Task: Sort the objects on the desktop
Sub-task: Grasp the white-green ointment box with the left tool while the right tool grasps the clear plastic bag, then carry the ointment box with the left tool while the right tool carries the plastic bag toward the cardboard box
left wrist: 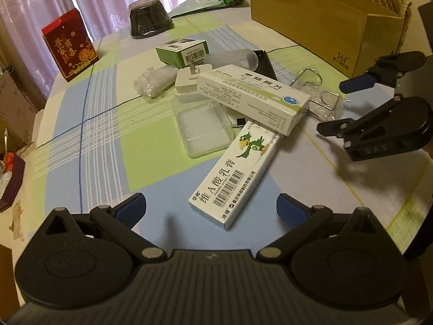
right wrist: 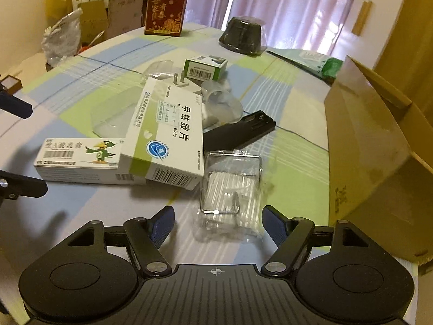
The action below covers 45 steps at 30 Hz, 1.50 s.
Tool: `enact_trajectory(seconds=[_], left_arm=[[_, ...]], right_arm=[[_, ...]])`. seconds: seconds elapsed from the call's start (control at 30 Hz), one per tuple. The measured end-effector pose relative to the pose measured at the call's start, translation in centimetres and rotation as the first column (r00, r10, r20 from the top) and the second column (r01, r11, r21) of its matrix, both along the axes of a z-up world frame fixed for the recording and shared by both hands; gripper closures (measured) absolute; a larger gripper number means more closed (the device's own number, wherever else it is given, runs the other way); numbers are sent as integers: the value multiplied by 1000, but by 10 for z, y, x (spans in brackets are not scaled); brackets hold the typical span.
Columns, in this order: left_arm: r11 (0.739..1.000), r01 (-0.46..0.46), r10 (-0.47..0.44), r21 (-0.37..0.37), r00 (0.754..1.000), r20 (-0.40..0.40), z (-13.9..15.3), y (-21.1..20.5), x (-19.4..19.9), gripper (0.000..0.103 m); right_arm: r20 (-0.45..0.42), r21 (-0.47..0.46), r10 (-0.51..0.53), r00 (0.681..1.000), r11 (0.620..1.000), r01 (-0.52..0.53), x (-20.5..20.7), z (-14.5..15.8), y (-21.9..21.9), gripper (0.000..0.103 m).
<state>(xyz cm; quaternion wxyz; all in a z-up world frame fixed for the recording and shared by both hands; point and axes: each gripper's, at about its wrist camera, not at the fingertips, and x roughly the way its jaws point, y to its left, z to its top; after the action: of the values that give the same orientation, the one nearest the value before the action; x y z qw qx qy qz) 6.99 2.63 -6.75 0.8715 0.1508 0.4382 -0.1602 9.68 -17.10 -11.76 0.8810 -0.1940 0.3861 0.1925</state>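
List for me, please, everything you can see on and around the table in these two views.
Parrot carton: 1, white, nearest the left gripper, partly under the other carton.
Green-striped carton: 1, white, on top of the pile.
Small box: 1, green and white, behind the pile.
Plug adapter: 1, white, mid-pile.
Clear tray: 1, transparent, left of the cartons.
Wrapped metal clips: 1 pack, clear, before the right gripper.
Black flat item: 1, under the pile.
Red box: 1, far edge.
Dark bowl: 1, upside down, far.
Cardboard box: 1, brown, right.
Left gripper: open.
Right gripper: open.
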Motion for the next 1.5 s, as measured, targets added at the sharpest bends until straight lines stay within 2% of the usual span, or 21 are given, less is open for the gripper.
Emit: enact_trajectory(seconds=[0.07, 0.13, 0.17, 0.27, 0.3, 0.33, 0.4, 0.5, 0.57, 0.63, 0.73, 0.9, 0.97, 1.13, 1.23, 1.3, 1.37, 1.5], left_arm=[[1000, 28, -28, -5, 1000, -1, -2, -1, 3, 7], [998, 59, -59, -7, 998, 1, -3, -3, 7, 9], [997, 75, -75, -8, 997, 2, -4, -4, 9, 10], [992, 123, -123, -9, 992, 6, -5, -6, 13, 11], [990, 139, -139, -4, 990, 11, -5, -8, 15, 11], [988, 155, -155, 0, 988, 12, -6, -9, 16, 12], [984, 179, -179, -3, 984, 3, -8, -11, 20, 17], [981, 196, -196, -14, 980, -27, -12, -12, 25, 30], [981, 195, -195, -19, 980, -47, -14, -13, 26, 51], [981, 194, -195, -24, 979, -67, -16, -15, 26, 63], [980, 195, -198, -43, 976, -95, -14, -19, 14, 70], [980, 188, -196, -69, 973, -122, -12, -34, -13, 68], [985, 163, -169, -60, 978, -120, -14, -40, -18, 56], [992, 117, -120, -42, 988, -102, -18, -53, -14, 51], [995, 94, -97, -33, 990, -101, -18, -57, -8, 51], [996, 81, -84, -32, 991, -105, -18, -58, -8, 57], [997, 68, -71, -32, 992, -106, -17, -57, -8, 69], [999, 35, -39, -37, 993, -111, -13, -55, -11, 70]], right_arm=[[-3, 1, -2, 1000, 1000, 2, 4, -3, 0, 28], [1, -6, -1, 1000, 1000, 1, 6, -4, 0, 34], [3, -12, 5, 1000, 1000, -5, 6, -5, 1, 43], [18, -25, 12, 1000, 1000, -12, 6, -5, 1, 46], [15, -23, 13, 1000, 1000, -12, 5, -4, 2, 57], [8, -22, 11, 1000, 1000, -11, 5, -5, 1, 62], [9, -19, 5, 1000, 1000, -5, 5, -4, 1, 66], [-4, -3, -8, 1000, 1000, 8, 6, -1, -2, 68], [-13, 2, -15, 1000, 1000, 15, 6, 2, -3, 69], [-18, 6, -24, 1000, 1000, 24, 5, 5, -6, 70], [-32, 14, -47, 998, 999, 47, 0, 9, -12, 71], [-55, 20, -86, 995, 996, 87, -18, 12, -25, 71], [-57, 18, -89, 994, 996, 90, -25, 10, -28, 71], [-44, 13, -83, 996, 996, 83, -27, 8, -27, 70], [-36, 10, -87, 996, 996, 87, -24, 7, -27, 70], [-34, 9, -85, 996, 996, 85, -24, 5, -27, 70], [-37, 11, -85, 996, 996, 86, -24, 5, -28, 71], [-51, 30, -103, 993, 994, 104, -23, 9, -31, 73]])
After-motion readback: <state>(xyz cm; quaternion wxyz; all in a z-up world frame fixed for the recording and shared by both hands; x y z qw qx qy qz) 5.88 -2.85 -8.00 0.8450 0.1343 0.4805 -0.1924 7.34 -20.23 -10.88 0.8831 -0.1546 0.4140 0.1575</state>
